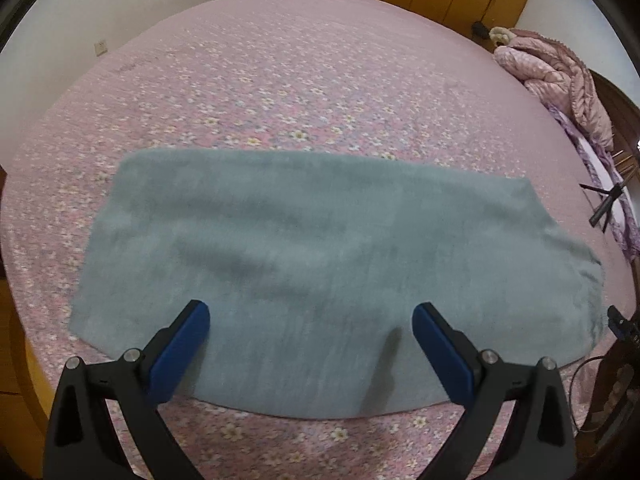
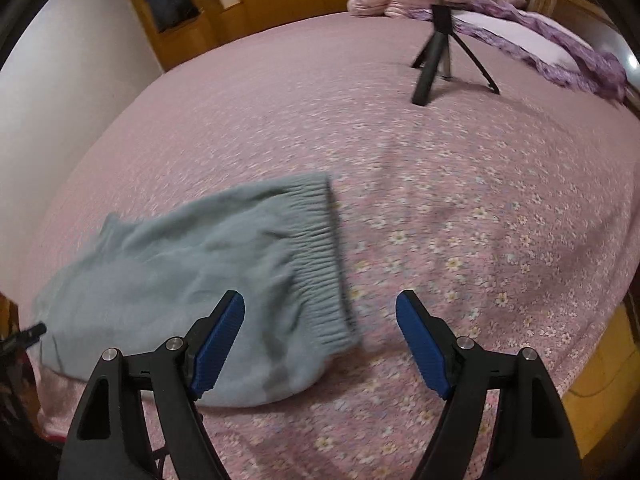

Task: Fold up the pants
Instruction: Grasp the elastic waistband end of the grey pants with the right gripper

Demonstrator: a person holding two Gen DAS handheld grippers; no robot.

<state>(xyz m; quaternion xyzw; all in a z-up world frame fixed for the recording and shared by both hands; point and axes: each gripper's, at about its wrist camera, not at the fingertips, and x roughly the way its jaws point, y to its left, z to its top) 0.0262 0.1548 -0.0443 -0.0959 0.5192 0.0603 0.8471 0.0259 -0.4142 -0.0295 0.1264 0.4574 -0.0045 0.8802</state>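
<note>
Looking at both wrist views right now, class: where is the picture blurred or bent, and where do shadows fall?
Left wrist view: the grey pants look smeared and soft, a finger shadow falls on them, and the bed bulges from fisheye distortion. Right wrist view: the ribbed waistband and the floral print are streaked by motion blur; the tripod stays fairly sharp.

Our two matching tools, black frames with blue pads

We see the left hand-held gripper (image 1: 311,316) and right hand-held gripper (image 2: 320,306) alike: black angular arms with triangular cut-outs, round silver screws at the joints, and long blue ribbed pads (image 2: 218,350) lining each finger.
</note>
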